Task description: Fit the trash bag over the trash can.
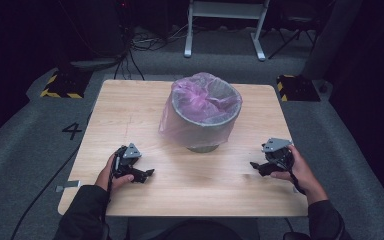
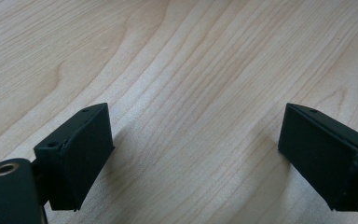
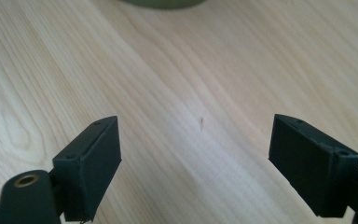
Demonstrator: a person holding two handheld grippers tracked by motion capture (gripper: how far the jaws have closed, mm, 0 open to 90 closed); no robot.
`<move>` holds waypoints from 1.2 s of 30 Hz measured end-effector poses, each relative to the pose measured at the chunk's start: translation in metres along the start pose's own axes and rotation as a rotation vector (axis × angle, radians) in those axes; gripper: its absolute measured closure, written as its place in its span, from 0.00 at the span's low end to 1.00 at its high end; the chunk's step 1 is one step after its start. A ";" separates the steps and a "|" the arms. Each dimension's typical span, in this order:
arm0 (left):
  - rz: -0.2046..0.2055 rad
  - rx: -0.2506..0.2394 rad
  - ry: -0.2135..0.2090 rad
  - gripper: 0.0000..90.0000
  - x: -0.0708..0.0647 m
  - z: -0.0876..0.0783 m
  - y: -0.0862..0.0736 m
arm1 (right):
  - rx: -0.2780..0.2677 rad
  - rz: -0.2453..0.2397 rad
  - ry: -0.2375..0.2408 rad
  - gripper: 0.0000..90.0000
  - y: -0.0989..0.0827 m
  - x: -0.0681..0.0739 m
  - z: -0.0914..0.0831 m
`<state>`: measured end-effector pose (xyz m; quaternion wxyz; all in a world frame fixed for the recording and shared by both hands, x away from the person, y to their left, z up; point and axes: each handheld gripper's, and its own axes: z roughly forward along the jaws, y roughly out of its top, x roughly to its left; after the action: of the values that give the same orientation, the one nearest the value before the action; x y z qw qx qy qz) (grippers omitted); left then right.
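At the centre of the high view, slightly toward the upper half of the frame, a grey waste bin stands upright on the light wooden table. A translucent pink bag lines the bin and drapes loosely over the rim and down its outer wall, bulging most on the left side.

High view, lower left: left hand holds the left gripper low over the table, jaws pointing toward the frame's right. Lower right: right hand holds the right gripper, jaws pointing toward the frame's left. The two grippers face each other across bare wood, the bin set back between them and above them in the frame, well apart from both. Dark sleeves enter from the bottom edge. Grey carpeted floor surrounds the table, marked with a "4" at left.

Left gripper view: both black jaws spread wide, one at lower left, one at lower right, only wood grain between them. Nothing gripped. The bin is out of this frame.

Right gripper view: jaws likewise spread wide, nothing between them but table surface. At the top edge, centre, a curved greenish-grey sliver shows, the bin's base, resting on the table ahead of the jaws and apart from them. The bag cannot be made out here.
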<state>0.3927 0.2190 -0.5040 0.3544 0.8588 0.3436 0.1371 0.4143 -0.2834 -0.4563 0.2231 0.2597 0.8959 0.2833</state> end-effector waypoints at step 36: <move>0.001 -0.001 -0.002 0.10 0.000 0.001 0.001 | -0.109 0.260 0.096 0.16 -0.067 0.000 0.007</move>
<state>0.3940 0.2183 -0.5044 0.3551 0.8589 0.3429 0.1365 0.3952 -0.3278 -0.5034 0.1554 0.3472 0.8477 0.3699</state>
